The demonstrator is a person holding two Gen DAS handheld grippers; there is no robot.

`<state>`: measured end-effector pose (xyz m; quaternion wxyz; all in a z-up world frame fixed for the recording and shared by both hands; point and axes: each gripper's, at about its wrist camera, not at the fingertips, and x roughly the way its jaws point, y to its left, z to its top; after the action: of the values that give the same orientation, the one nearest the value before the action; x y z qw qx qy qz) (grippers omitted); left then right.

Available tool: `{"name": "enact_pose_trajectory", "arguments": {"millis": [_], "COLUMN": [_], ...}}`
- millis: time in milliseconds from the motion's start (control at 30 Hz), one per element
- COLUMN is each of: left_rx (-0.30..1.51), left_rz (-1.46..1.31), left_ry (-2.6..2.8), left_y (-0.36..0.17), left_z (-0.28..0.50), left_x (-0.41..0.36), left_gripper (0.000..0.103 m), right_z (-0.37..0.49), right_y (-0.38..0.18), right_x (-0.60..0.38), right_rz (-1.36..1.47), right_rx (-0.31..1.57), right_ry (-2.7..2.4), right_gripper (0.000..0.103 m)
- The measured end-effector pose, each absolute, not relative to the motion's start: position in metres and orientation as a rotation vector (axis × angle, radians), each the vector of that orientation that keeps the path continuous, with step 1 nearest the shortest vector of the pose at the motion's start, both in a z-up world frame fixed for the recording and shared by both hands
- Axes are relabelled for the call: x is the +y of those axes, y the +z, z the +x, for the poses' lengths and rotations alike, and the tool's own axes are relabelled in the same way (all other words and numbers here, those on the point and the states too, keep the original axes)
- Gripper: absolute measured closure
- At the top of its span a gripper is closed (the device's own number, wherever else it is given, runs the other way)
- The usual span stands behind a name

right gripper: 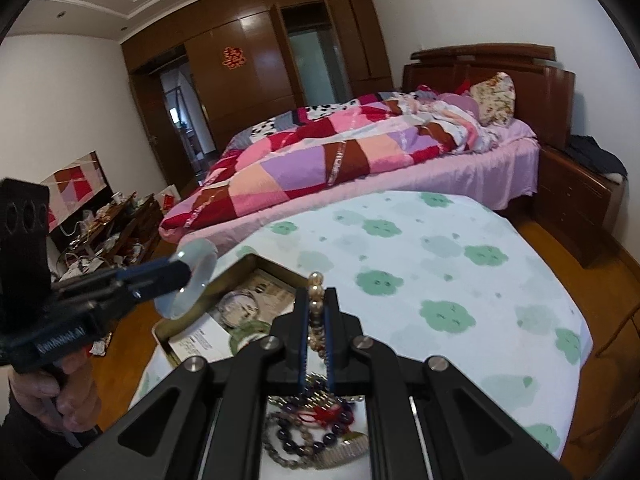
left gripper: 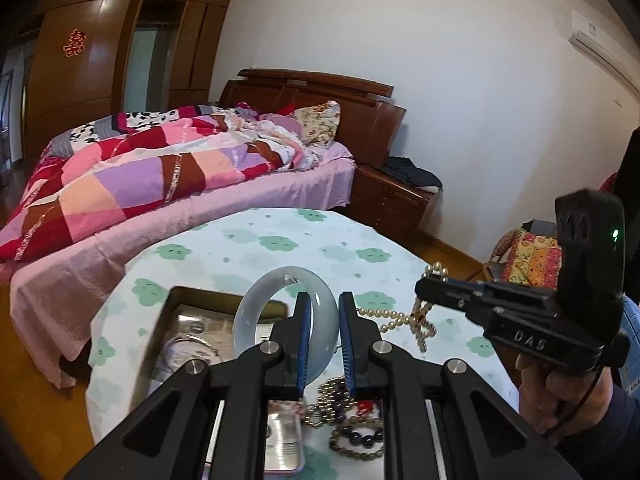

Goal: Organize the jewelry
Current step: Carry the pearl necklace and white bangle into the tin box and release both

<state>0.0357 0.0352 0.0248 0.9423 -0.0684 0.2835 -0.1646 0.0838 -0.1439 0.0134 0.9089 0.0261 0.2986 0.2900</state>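
Note:
My left gripper [left gripper: 324, 304] is shut on a pale jade bangle [left gripper: 256, 304] and holds it upright above the open metal tin [left gripper: 168, 320]. The bangle also shows in the right wrist view [right gripper: 188, 280], above the tin [right gripper: 244, 264]. My right gripper [right gripper: 316, 300] is shut on a pearl necklace [right gripper: 316, 292] and holds it lifted over the table. In the left wrist view the right gripper [left gripper: 430, 280] has the necklace [left gripper: 400, 316] hanging from it. Several bead bracelets [left gripper: 352, 420] lie on the table near me.
The table has a white cloth with green flowers [right gripper: 440, 264]. The tin holds a watch [right gripper: 240, 304] and a card. A bed with a patchwork quilt [left gripper: 140, 176] stands behind the table. A wooden nightstand [left gripper: 392, 196] is at the back right.

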Motion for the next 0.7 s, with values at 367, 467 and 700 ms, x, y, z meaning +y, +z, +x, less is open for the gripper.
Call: {"name": "enact_pose_trajectory", "arguments": {"millis": [367, 467, 700], "left_rx": [0.602, 0.625, 0.677], "left_rz": [-0.154, -0.158, -0.133], "left_ry": [-0.241, -0.229, -0.169], "left_y": [0.005, -0.008, -0.037], "left_z": [0.043, 0.047, 0.057], "left_x": [0.075, 0.079, 0.088], "left_gripper": [0.09, 0.09, 0.09], "right_z": [0.102, 0.105, 0.114], "right_y": [0.028, 0.027, 0.002], "right_x": [-0.079, -0.059, -0.02], "right_rz": [-0.022, -0.057, -0.141], "right_rx": [0.62, 0.623, 0.673], "right_ry": [0.711, 0.735, 0.763], "right_gripper": [0.094, 0.094, 0.094]}}
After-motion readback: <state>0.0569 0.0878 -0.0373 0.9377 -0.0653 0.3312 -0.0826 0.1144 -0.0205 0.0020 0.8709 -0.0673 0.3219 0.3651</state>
